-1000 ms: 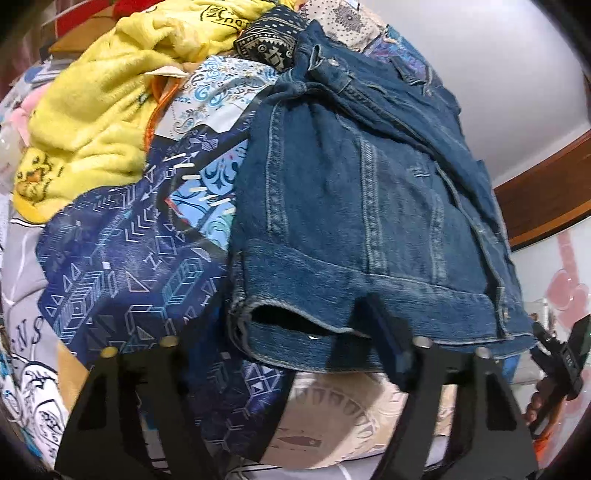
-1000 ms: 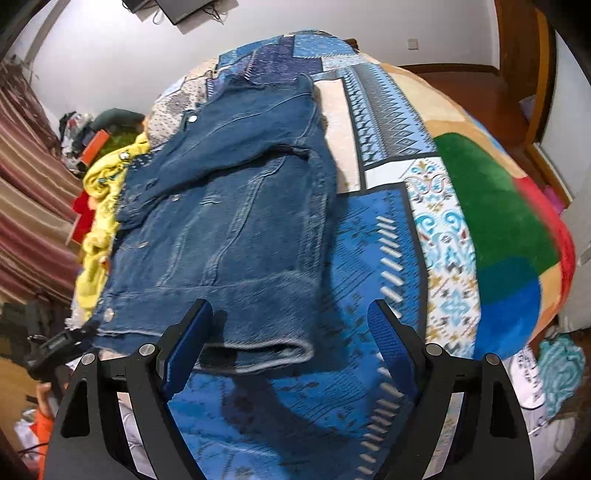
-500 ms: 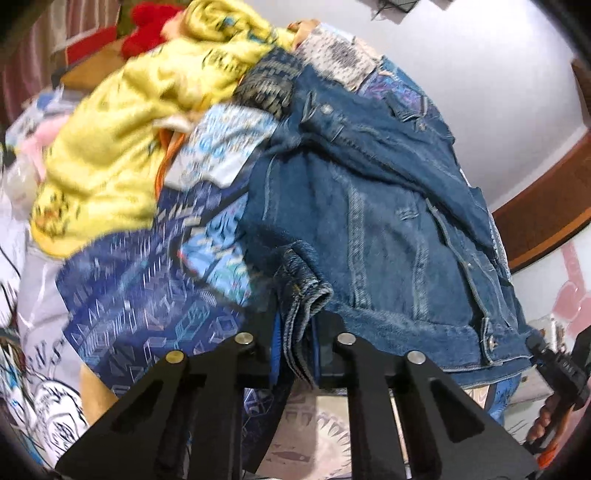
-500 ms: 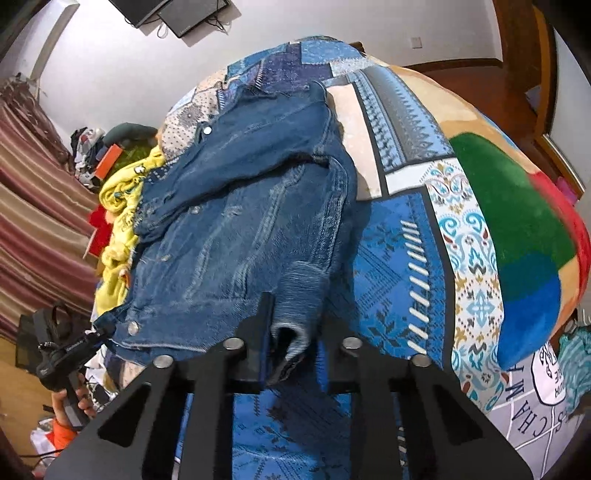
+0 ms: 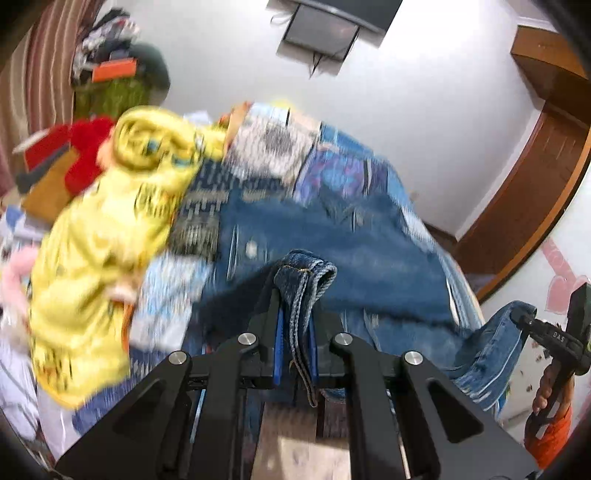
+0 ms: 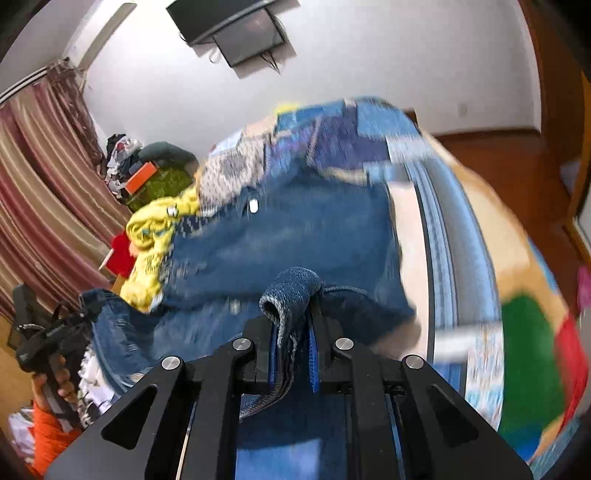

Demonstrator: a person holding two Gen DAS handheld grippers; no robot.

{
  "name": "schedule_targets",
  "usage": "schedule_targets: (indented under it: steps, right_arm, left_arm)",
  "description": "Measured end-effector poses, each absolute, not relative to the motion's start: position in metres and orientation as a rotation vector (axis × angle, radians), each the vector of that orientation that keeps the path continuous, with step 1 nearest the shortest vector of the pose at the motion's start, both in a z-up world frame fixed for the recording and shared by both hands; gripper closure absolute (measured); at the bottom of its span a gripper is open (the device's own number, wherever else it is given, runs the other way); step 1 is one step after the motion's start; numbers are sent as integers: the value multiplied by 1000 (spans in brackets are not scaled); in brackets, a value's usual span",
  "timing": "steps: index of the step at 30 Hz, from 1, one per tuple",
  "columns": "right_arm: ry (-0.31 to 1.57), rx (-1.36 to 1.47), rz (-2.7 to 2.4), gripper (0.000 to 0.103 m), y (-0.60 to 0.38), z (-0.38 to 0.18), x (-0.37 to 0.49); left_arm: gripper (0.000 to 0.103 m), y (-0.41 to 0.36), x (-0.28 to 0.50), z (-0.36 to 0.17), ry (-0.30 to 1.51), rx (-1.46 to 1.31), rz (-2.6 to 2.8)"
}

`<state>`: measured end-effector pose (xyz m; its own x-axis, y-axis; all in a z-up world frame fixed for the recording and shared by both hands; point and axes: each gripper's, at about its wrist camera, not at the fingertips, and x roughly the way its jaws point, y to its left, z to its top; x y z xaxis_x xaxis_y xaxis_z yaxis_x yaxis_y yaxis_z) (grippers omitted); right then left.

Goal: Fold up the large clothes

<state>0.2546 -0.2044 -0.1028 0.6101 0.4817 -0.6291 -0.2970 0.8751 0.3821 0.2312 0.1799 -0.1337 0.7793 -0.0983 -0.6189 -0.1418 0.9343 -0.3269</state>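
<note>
A blue denim jacket (image 5: 332, 236) lies on the patchwork bedspread (image 5: 332, 173); it also shows in the right wrist view (image 6: 288, 236). My left gripper (image 5: 295, 314) is shut on the jacket's bottom hem, which bunches up between the fingers. My right gripper (image 6: 291, 317) is shut on the hem's other corner, lifted off the bed. Each gripper appears at the edge of the other's view, the right one (image 5: 554, 339) and the left one (image 6: 48, 336), each with denim hanging from it. The background is motion-blurred.
A yellow fleece garment (image 5: 103, 236) is heaped at the left of the bed beside red (image 5: 86, 147) and pink items. A green chair with clothes (image 6: 159, 177) stands by striped curtains (image 6: 44, 192). A wall screen (image 6: 240, 33), wooden door frame (image 5: 532, 192) and wooden floor (image 6: 509, 162) are beyond.
Both grippers closed on the jacket's bottom hem and have since raised it and carried it toward the collar end; the cameras now tilt up toward the wall.
</note>
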Motion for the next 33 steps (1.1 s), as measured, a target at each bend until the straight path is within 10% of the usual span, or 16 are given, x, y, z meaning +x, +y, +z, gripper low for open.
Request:
schedule_targets:
  steps: [12,33]
  right_arm:
    - [734,221,395,92,-187,-78,403]
    - [1009,223,341,74,-186,-163,500]
  left_arm:
    - [94,215,372,-108,611,-364,97]
    - [83,224,504,-250,999,-228,234]
